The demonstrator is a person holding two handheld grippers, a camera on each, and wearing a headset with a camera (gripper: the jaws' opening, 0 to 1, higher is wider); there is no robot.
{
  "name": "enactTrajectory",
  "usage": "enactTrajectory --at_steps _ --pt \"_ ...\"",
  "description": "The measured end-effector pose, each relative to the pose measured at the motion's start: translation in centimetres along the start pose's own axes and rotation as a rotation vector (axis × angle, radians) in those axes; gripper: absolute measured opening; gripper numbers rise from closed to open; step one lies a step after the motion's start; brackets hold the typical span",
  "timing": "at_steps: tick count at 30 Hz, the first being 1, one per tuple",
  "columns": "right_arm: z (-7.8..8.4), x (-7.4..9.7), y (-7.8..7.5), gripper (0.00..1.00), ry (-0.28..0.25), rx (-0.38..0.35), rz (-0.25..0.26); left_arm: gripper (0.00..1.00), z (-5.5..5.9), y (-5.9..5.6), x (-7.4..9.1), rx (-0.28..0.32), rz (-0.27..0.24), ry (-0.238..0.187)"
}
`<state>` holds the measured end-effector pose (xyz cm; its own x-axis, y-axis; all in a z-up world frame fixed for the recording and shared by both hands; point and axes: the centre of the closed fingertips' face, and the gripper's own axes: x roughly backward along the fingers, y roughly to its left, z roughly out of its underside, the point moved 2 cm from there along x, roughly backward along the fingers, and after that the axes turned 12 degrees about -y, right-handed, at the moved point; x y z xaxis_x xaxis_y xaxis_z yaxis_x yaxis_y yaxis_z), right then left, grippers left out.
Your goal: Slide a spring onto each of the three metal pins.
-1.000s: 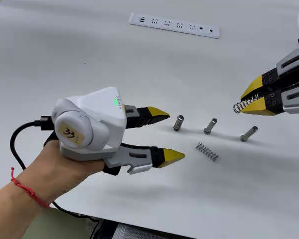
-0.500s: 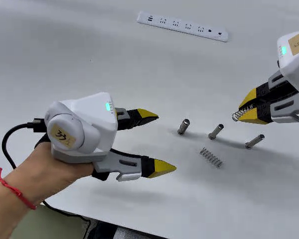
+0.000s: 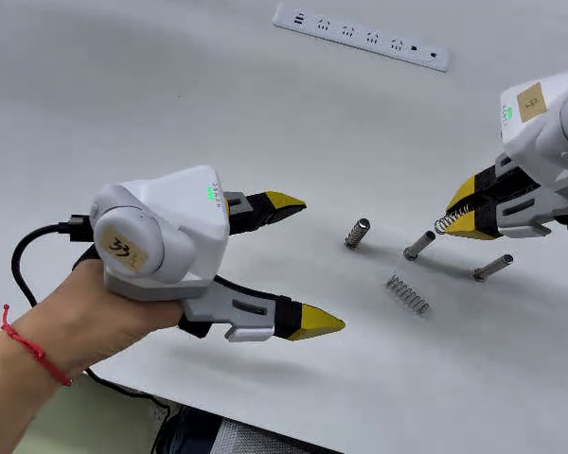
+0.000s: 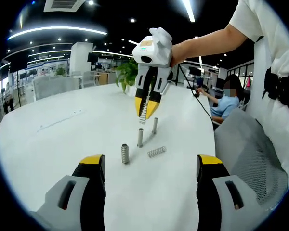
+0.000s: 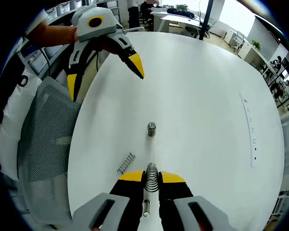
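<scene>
1. checking head view: the spring may snag the middle pin rim if misaligned. right gripper pinches it just above the pin, axis slanting down toward it. left gripper gapes empty, well apart from the pin.
2. left gripper view: spring hangs near-vertical over the pin, not touching.
3. right gripper view: spring juts forward between the jaws; a weak pinch could release it.

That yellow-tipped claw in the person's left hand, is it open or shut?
Open. The left gripper has its jaws spread wide with nothing between them; the left gripper view shows the same wide gap.
</scene>
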<state>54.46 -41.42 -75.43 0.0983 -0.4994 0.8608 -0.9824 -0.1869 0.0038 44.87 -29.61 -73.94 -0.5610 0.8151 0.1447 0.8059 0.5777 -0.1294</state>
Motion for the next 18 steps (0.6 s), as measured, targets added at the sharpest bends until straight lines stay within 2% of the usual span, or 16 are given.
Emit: enactTrajectory --at_steps 18 --pt "0.2 -1.04 0.0 0.07 0.029 -0.007 -0.023 0.9 0.2 -0.21 -0.09 0.025 0.001 -0.035"
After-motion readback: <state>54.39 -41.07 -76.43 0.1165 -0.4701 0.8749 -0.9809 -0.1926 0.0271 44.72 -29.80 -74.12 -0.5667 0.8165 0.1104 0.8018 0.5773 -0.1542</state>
